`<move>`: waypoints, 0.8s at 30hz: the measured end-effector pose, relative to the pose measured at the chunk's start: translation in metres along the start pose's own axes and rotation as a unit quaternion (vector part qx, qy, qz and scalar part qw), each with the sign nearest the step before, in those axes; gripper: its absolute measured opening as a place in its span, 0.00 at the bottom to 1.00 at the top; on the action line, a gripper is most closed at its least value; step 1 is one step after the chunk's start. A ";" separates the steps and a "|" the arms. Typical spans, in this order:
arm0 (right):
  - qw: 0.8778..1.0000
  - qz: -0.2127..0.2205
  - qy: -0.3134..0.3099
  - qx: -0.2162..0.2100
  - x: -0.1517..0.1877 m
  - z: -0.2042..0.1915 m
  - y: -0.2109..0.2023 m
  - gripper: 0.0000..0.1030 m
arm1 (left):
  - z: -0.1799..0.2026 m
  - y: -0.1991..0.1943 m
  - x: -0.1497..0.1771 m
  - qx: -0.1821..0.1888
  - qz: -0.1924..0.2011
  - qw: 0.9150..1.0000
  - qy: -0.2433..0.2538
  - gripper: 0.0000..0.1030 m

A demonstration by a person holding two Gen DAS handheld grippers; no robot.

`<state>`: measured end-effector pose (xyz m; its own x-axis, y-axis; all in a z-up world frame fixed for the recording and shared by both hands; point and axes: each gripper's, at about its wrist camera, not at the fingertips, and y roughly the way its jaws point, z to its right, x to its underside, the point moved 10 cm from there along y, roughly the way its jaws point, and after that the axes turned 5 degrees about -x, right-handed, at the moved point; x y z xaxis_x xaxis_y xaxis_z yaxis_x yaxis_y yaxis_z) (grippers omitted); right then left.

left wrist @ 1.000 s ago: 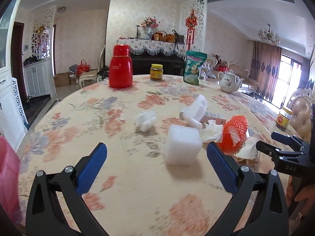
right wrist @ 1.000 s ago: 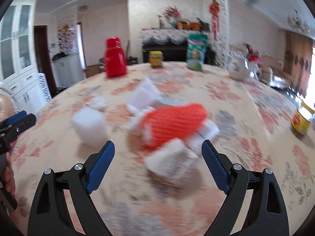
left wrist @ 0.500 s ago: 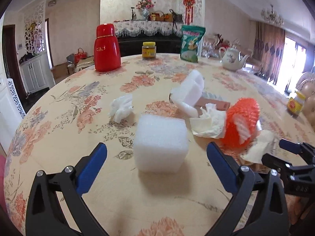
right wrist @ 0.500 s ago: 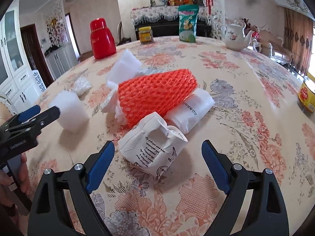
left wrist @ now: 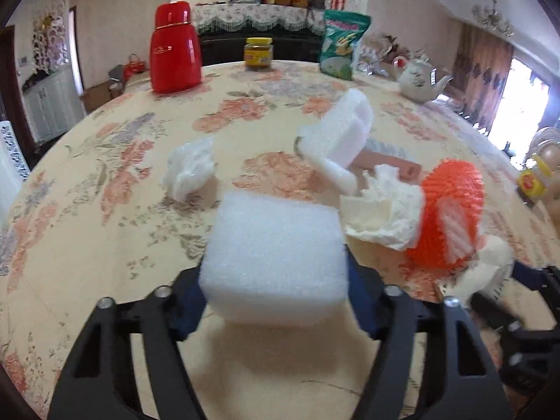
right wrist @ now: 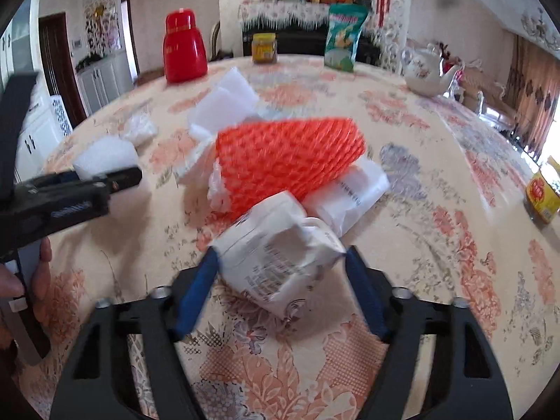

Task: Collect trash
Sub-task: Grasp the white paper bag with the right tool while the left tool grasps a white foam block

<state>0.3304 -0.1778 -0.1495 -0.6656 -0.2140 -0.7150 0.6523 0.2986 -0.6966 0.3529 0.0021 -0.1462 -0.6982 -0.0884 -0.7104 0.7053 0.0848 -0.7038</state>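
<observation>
A white foam block (left wrist: 273,245) sits between the blue pads of my left gripper (left wrist: 274,281). Its jaws are closing and both pads touch the block's sides. In the right wrist view a crumpled white paper bag (right wrist: 280,245) lies between the pads of my right gripper (right wrist: 281,269), whose jaws are also closing onto it. Behind the bag lie an orange foam net (right wrist: 287,154) and a white plastic packet (right wrist: 353,192). A crumpled tissue (left wrist: 190,168), a wadded napkin (left wrist: 385,206) and white foam pieces (left wrist: 339,136) are strewn over the floral tablecloth (left wrist: 105,245).
At the table's far side stand a red thermos (left wrist: 175,49), a yellow-lidded jar (left wrist: 258,53), a green snack bag (left wrist: 341,45) and a white teapot (left wrist: 418,78). Another jar (right wrist: 542,196) stands near the right edge. A hand (right wrist: 42,273) holds the left gripper's handle.
Both grippers have come forward and down to the trash. The left jaws have narrowed onto the foam block, the right jaws onto the paper bag.
</observation>
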 end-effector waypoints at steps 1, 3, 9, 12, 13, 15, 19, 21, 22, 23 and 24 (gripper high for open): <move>1.000 0.007 -0.001 -0.001 -0.001 0.000 -0.003 0.59 | 0.002 -0.001 0.000 0.014 0.002 1.000 0.001 0.60; 1.000 0.012 -0.001 -0.003 -0.001 0.000 -0.006 0.55 | 0.005 -0.007 0.000 0.031 0.011 0.999 0.003 0.60; 1.000 0.020 0.011 -0.015 -0.002 0.003 -0.011 0.21 | 0.006 -0.027 -0.005 0.036 0.057 0.998 0.005 0.60; 0.999 0.005 0.015 -0.034 0.002 0.001 -0.007 0.21 | 0.005 -0.031 -0.006 0.042 0.062 0.997 0.000 0.60; 0.999 0.006 0.017 -0.034 0.003 0.001 -0.007 0.21 | 0.004 -0.031 -0.006 0.044 0.063 0.997 -0.002 0.60; 0.999 0.005 0.018 -0.038 0.003 0.000 -0.007 0.23 | 0.001 -0.033 -0.006 0.045 0.065 0.997 -0.005 0.60; 0.999 0.018 0.011 -0.028 0.001 -0.001 -0.012 0.86 | -0.001 -0.037 -0.004 0.048 0.068 0.997 -0.005 0.60; 0.999 0.038 -0.004 -0.019 -0.005 -0.004 -0.019 0.89 | 0.000 -0.039 -0.003 0.049 0.071 0.996 -0.002 0.60; 0.999 0.040 -0.010 -0.019 -0.008 -0.006 -0.020 0.89 | 0.002 -0.041 -0.003 0.049 0.074 0.996 0.000 0.60; 0.999 0.041 -0.010 -0.018 -0.010 -0.006 -0.019 0.89 | 0.003 -0.042 -0.003 0.050 0.076 0.996 0.003 0.60; 0.999 0.037 -0.013 -0.016 -0.011 -0.006 -0.014 0.89 | 0.005 -0.043 -0.003 0.052 0.077 0.996 0.008 0.60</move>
<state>0.3264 -0.1736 -0.1313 -0.6070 -0.2136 -0.7654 0.6865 0.3442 -0.6405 0.3249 -0.0060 -0.1142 -0.5825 -0.0672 -0.8100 0.8121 -0.0067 -0.5835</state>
